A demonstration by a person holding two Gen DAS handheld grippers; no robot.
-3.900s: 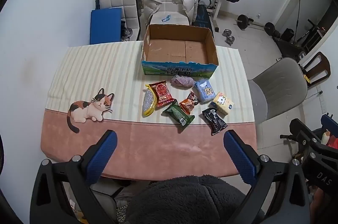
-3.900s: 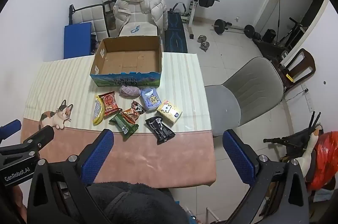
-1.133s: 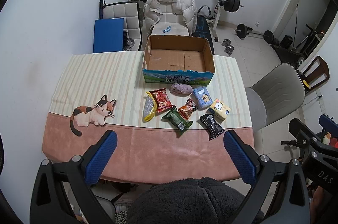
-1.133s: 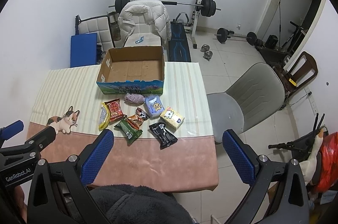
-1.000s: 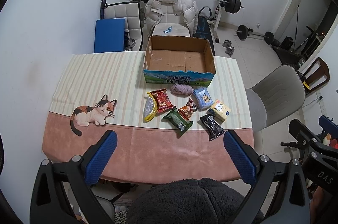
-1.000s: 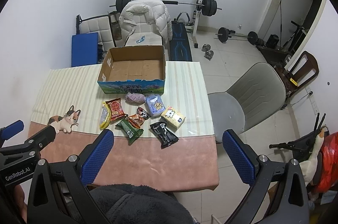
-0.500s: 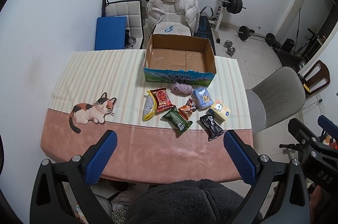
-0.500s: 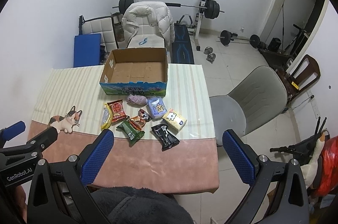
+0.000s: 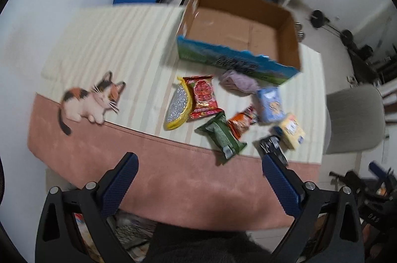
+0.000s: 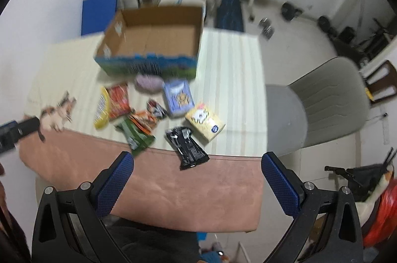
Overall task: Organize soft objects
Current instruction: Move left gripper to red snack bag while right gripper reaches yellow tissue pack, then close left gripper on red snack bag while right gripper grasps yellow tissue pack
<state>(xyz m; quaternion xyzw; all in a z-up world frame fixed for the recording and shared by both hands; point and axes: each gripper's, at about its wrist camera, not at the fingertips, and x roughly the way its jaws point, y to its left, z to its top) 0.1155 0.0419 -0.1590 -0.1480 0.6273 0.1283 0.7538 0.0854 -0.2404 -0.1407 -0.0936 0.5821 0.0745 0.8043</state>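
Hovering above tabletop (image 9: pixel 139 44), left claw (image 9: pixel 198 178) and right claw (image 10: pixel 197 176) both spread wide, empty. Soft packets clustered before empty cardboard box (image 10: pixel 153 39). Nearest to right claw: black packet (image 10: pixel 187 145). Approach low, pinch mid-body gently, avoid dragging neighbours.

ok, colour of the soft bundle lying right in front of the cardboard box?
Pale purple bundle, clearest in the left wrist view.

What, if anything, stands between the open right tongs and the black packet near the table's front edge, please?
Nothing visible does. The right tongs hang open above the pink tablecloth border, and the black packet lies just beyond them with only bare cloth between.
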